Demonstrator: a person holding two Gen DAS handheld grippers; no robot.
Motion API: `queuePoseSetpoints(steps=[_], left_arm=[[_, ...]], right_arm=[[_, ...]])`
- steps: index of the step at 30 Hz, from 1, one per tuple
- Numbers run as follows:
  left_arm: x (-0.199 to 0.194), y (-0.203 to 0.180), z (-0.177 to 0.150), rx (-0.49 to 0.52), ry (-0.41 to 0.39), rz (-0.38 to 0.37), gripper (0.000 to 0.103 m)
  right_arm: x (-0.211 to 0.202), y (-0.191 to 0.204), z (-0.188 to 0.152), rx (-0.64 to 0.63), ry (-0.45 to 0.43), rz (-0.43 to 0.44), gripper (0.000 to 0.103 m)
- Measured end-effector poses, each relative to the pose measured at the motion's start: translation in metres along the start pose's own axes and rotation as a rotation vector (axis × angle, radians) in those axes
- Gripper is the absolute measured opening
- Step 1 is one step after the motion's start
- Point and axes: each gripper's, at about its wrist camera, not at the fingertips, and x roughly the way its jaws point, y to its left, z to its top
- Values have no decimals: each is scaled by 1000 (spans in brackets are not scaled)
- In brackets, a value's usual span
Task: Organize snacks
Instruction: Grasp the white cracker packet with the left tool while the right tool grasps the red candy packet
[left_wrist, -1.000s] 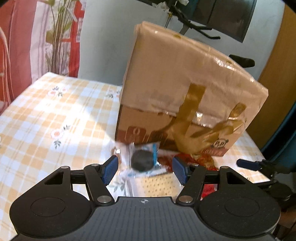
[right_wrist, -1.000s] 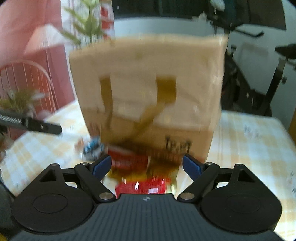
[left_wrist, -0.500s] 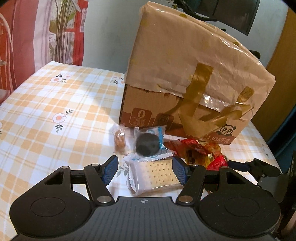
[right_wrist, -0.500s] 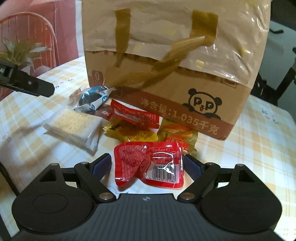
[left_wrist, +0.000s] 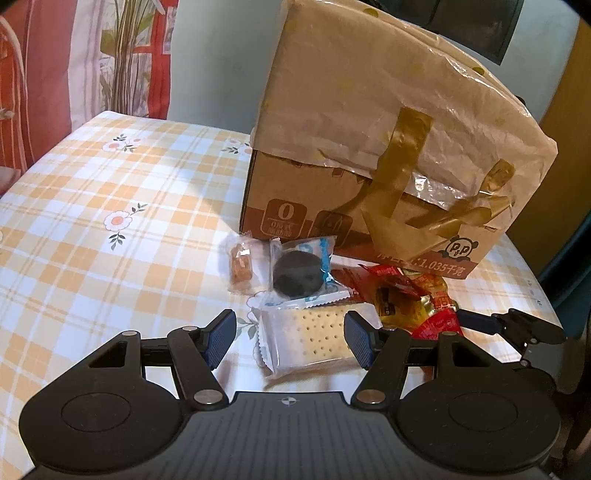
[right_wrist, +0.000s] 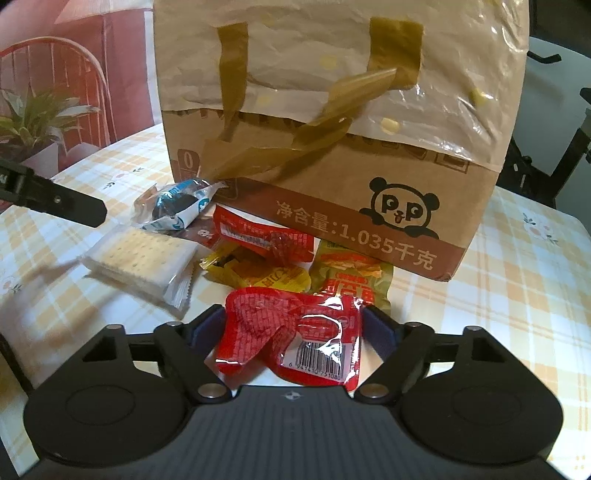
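Warm, even indoor light, both views sharp. Glare glints on the red wrapper. Fisheye bending darkens the corners.

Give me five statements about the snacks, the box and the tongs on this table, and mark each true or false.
1. The red packet lies between the right tongs, which are closing. True.
2. The cracker pack is clamped by the left tongs. False: it lies between open jaws, with gaps on both sides.
3. The cardboard box has a panda printed on it. True.
4. The dark cookie packet sits on top of the box. False: it lies on the tablecloth in front of the box.
5. The box lies flattened. False: it stands upright.
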Motion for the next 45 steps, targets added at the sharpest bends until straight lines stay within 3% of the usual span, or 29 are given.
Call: queuePoseSetpoints(steps=[11, 18, 21, 26, 35, 45], left_arm=[[8, -3, -5, 11, 34, -11, 66], [17, -1, -2, 14, 57, -23, 65], [27, -4, 8, 63, 87, -54, 54], [44, -7, 20, 138, 100, -79, 54], [49, -3, 39, 144, 77, -142, 54], [43, -5, 19, 153, 113, -165, 55]], right_arm=[[-16, 4, -9, -21, -74, 26, 65], [-19, 5, -10, -31, -85, 27, 65], [-18, 5, -10, -31, -81, 26, 65], [-16, 4, -9, -26, -75, 24, 66], [-15, 4, -9, -27, -74, 24, 67], [-14, 3, -9, -27, -66, 18, 71]])
